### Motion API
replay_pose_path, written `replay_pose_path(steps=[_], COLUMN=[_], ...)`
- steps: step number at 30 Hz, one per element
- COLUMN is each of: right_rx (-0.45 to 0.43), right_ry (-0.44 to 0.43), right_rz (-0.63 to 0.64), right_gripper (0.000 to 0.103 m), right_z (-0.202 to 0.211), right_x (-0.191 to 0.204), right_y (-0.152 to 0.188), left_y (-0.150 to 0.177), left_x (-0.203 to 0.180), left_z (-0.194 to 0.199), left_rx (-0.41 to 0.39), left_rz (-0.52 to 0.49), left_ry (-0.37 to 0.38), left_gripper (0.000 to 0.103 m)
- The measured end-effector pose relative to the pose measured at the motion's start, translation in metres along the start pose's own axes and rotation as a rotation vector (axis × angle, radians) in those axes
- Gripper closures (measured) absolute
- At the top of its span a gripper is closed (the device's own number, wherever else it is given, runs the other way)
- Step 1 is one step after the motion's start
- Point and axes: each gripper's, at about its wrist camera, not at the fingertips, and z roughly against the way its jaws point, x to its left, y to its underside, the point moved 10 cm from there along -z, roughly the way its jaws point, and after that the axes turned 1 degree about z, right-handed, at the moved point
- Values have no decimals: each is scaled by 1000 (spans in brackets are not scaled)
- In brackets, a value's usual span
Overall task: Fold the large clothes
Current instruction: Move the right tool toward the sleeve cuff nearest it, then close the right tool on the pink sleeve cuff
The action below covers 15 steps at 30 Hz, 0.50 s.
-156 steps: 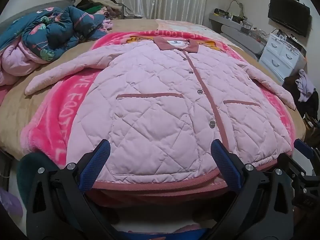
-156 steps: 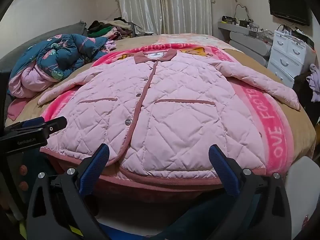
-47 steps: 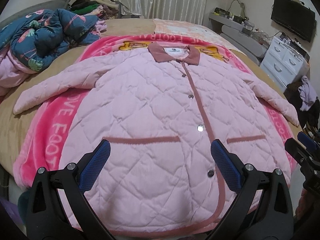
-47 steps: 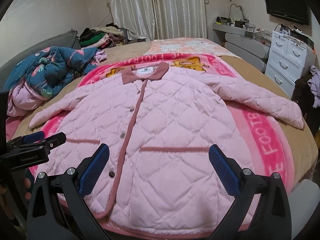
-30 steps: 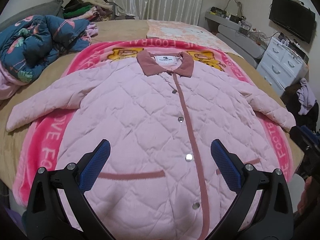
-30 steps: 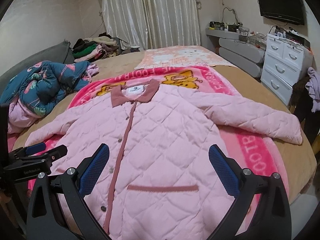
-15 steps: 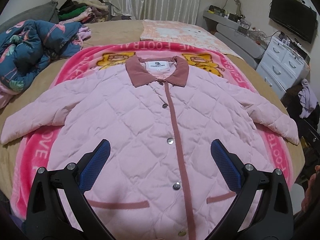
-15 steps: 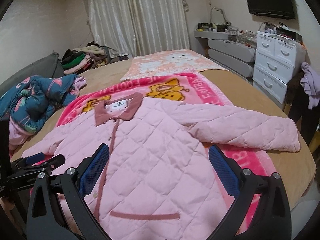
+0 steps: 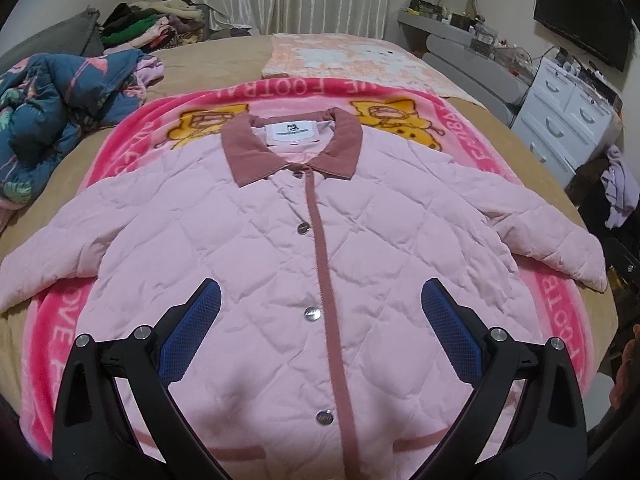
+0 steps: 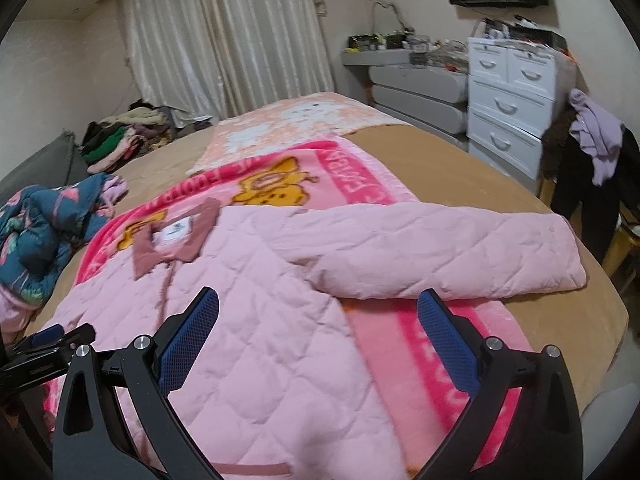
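Observation:
A pink quilted jacket [image 9: 248, 248] with a dusty-rose collar lies face up and buttoned on a pink blanket [image 9: 128, 148] on the bed, both sleeves spread out. My left gripper [image 9: 318, 312] is open and empty above the jacket's chest, over the button placket. My right gripper [image 10: 318, 320] is open and empty above the jacket's right side, just short of the right sleeve [image 10: 440, 248]. The jacket [image 10: 248, 320] fills the lower left of the right wrist view. The left gripper's tip [image 10: 48, 340] shows at that view's left edge.
A heap of blue floral bedding [image 9: 48, 104] lies at the bed's left. Folded clothes [image 9: 148, 28] are piled at the head. White drawers [image 10: 516, 92] and a chair with dark clothes [image 10: 600, 168] stand right of the bed. The bed edge [image 10: 600, 300] runs close beyond the sleeve cuff.
Both grippers have moved forward from the jacket's hem up over its body. The right gripper has swung right toward the right sleeve. Both stay open; the jacket has not moved.

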Motion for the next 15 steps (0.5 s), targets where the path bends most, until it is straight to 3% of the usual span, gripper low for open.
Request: replay_pose_path(steps=[15], right_rx=[81], right_ry=[149], right_rz=[-262], right_gripper=[4], right_z=[-56], right_x=[-124], right_y=[20], left_y=[1], left_x=[-32], left_z=[-60], left_rx=[74], left_rz=[-68], left_ry=[-23], left_gripper=[9])
